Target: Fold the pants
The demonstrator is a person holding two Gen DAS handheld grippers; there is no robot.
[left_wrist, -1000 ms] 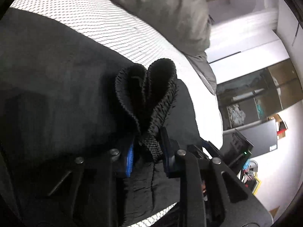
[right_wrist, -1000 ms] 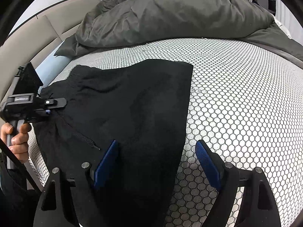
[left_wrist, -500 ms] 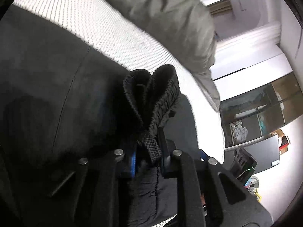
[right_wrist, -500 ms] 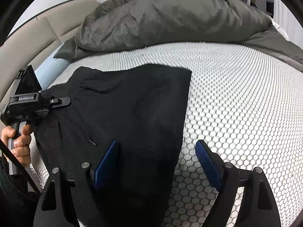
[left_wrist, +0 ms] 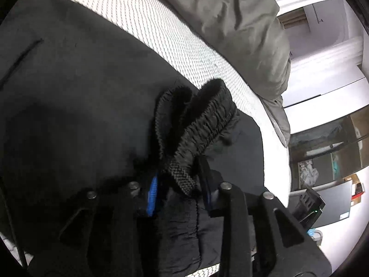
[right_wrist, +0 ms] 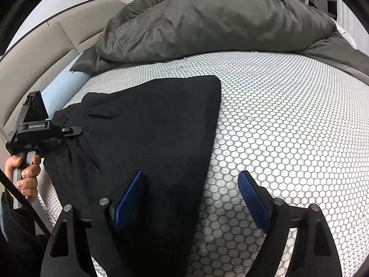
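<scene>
Black pants (right_wrist: 150,127) lie flat on the honeycomb-patterned mattress (right_wrist: 288,127). In the left wrist view the pants (left_wrist: 69,115) fill the left side, and their ribbed waistband (left_wrist: 203,120) stands bunched in a loop between my left gripper's (left_wrist: 181,184) jaws. Those jaws are opening, and small gaps show beside the band. The right wrist view shows the left gripper (right_wrist: 69,130) at the pants' left edge, held by a hand (right_wrist: 25,173). My right gripper (right_wrist: 191,198) hovers open over the pants' near right edge with nothing between its pads.
A crumpled grey duvet (right_wrist: 207,23) is piled at the far side of the bed. A beige padded bed frame (right_wrist: 34,53) runs along the left. Past the bed edge in the left wrist view stands a dark monitor (left_wrist: 334,203) on a desk.
The left gripper has moved inward over the pants, carrying the waistband edge with it. Its jaws tightened, then spread, and the band loop now leans right. The right gripper has stayed put.
</scene>
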